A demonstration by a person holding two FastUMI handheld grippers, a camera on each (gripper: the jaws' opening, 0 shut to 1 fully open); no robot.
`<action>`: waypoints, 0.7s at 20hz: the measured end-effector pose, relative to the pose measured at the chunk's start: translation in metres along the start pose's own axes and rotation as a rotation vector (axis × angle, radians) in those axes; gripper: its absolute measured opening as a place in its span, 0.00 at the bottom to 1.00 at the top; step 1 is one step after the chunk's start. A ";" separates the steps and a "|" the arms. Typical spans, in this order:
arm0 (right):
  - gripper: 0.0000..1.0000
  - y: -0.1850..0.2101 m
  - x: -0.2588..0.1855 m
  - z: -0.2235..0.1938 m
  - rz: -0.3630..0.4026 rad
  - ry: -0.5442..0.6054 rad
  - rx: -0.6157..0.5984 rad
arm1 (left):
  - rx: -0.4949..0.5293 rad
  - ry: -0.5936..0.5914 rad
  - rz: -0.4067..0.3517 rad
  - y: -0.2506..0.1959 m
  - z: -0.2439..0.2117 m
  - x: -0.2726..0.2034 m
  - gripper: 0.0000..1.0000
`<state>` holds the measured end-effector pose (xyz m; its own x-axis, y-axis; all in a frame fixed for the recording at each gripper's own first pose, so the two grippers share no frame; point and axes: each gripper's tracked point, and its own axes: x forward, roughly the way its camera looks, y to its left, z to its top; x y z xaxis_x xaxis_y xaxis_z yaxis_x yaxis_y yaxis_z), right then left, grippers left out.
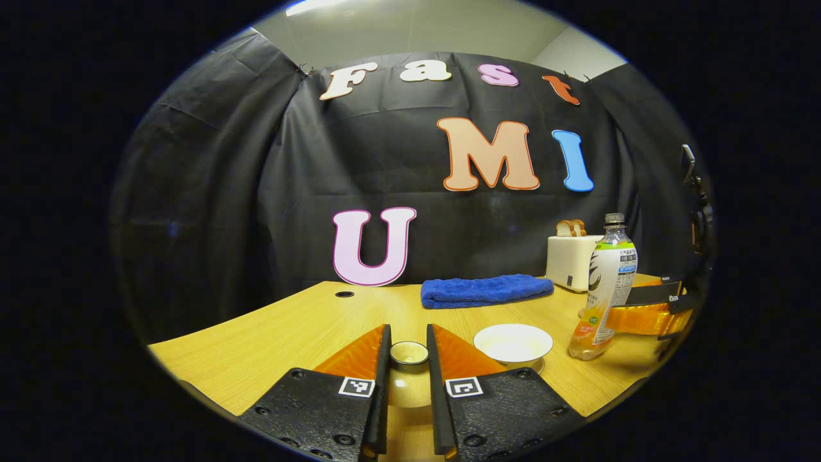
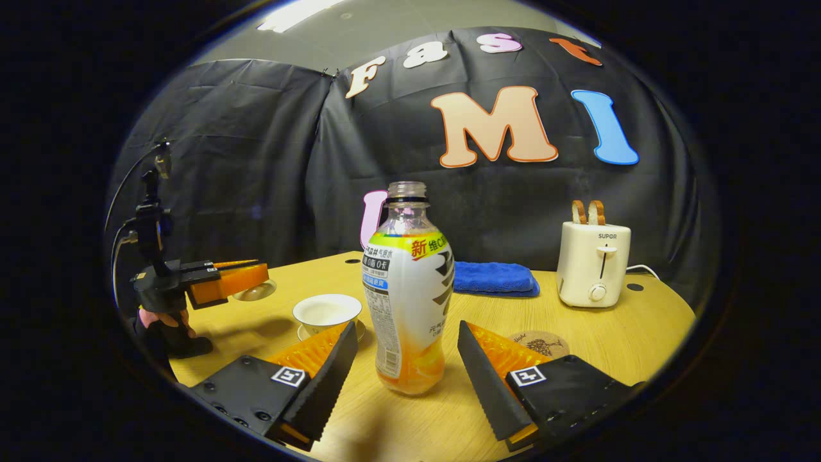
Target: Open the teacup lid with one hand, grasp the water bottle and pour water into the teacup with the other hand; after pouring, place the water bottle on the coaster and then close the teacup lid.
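Left hand-held gripper point(image 1: 408, 359), lower centre, pinches the teacup lid point(image 1: 409, 353). Right hand-held gripper point(image 2: 407, 356), spread, flanks the upright water bottle point(image 2: 408, 289) without touching; teacup point(image 2: 327, 312) lower left.

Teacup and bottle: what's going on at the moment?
The left tool is shut on the teacup lid, held off the open teacup. The right tool is open, its fingers either side of the upright water bottle on the table. Nothing is poured yet; the coaster is bare.
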<state>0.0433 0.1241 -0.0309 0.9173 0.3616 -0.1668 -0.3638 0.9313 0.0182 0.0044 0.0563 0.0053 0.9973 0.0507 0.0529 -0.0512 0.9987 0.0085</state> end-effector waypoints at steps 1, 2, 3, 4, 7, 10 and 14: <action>0.99 0.000 0.005 -0.001 -0.007 0.014 0.002 | 0.001 0.001 0.000 0.000 0.000 0.000 0.25; 0.99 0.000 0.011 -0.003 -0.013 0.025 0.003 | 0.001 0.001 0.000 0.001 -0.001 0.000 0.25; 0.99 -0.001 0.017 -0.005 -0.024 0.038 0.004 | 0.000 0.001 -0.001 0.000 -0.001 0.000 0.25; 0.98 -0.001 0.022 -0.006 -0.035 0.052 0.005 | 0.000 0.002 -0.005 -0.001 -0.001 0.000 0.25; 0.98 0.005 0.036 -0.010 -0.032 0.085 -0.007 | 0.000 0.002 -0.021 -0.003 -0.001 0.001 0.25; 0.78 0.000 0.037 -0.012 -0.054 0.098 -0.001 | -0.001 0.002 -0.027 -0.006 0.000 0.000 0.25; 0.60 -0.003 0.037 -0.010 -0.082 0.095 -0.043 | -0.001 0.002 -0.025 -0.005 0.000 0.000 0.25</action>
<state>0.0765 0.1341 -0.0466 0.9253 0.2771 -0.2589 -0.2971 0.9540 -0.0410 0.0050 0.0509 0.0050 0.9984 0.0253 0.0510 -0.0258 0.9996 0.0083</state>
